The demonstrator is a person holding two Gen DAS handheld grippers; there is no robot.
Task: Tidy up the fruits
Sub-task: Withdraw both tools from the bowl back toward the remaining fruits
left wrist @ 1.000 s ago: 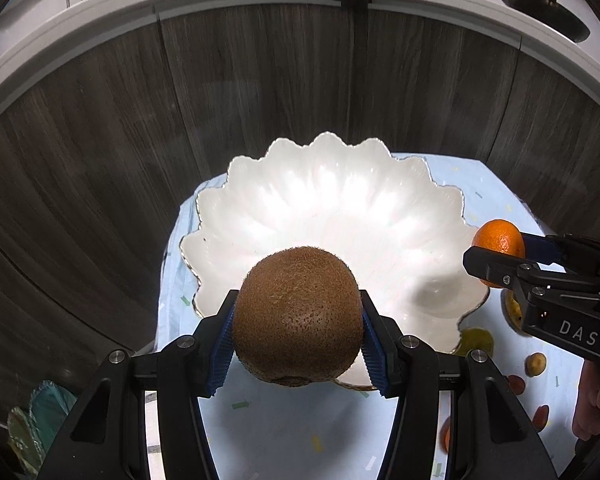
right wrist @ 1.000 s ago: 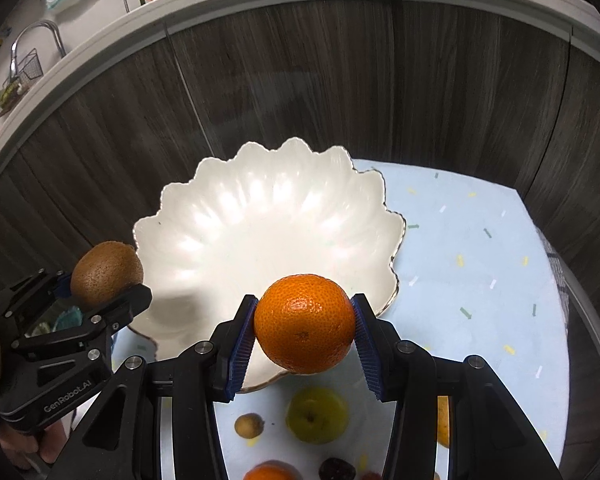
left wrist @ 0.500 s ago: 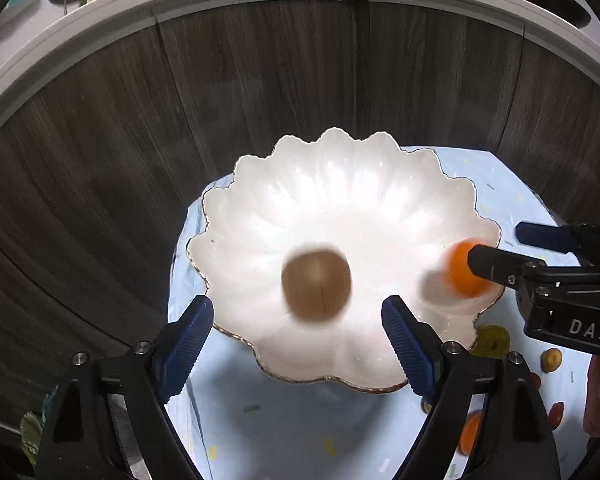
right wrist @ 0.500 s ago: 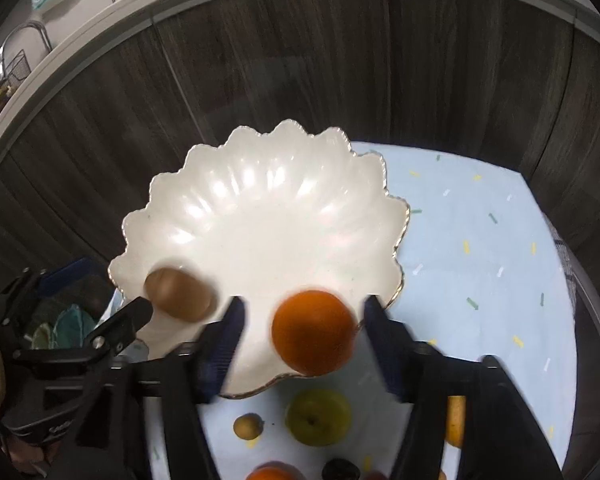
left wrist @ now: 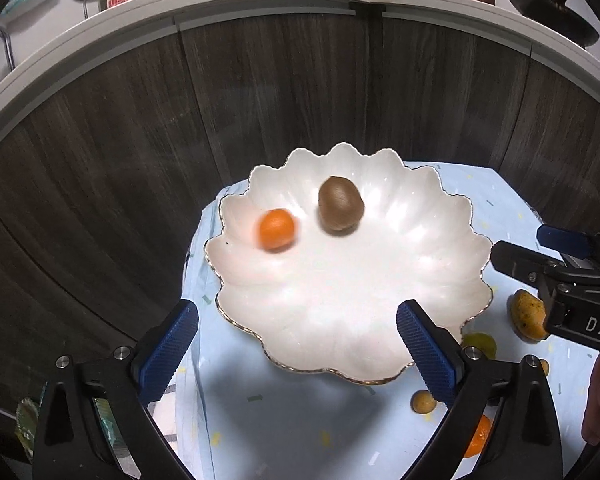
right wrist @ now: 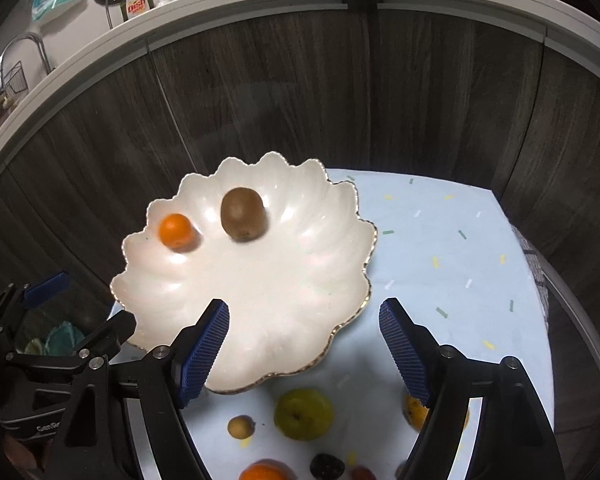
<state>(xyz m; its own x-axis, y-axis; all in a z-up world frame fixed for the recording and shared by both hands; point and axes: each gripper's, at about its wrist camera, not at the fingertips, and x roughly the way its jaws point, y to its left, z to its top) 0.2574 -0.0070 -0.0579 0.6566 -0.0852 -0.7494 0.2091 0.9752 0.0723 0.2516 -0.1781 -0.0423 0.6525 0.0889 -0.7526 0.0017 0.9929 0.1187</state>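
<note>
Both fruits have just dropped: the kiwi (left wrist: 341,210) and orange (left wrist: 277,229) are rolling in the bowl (left wrist: 440,280), while the left gripper (left wrist: 296,344) and right gripper (right wrist: 304,344) are hanging wide open, empty, ready for more.

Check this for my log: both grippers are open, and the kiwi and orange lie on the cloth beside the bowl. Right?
Not quite. Both grippers, left and right, are open, but the kiwi and orange lie in the bowl, not on the cloth, as the right wrist view shows.
</note>
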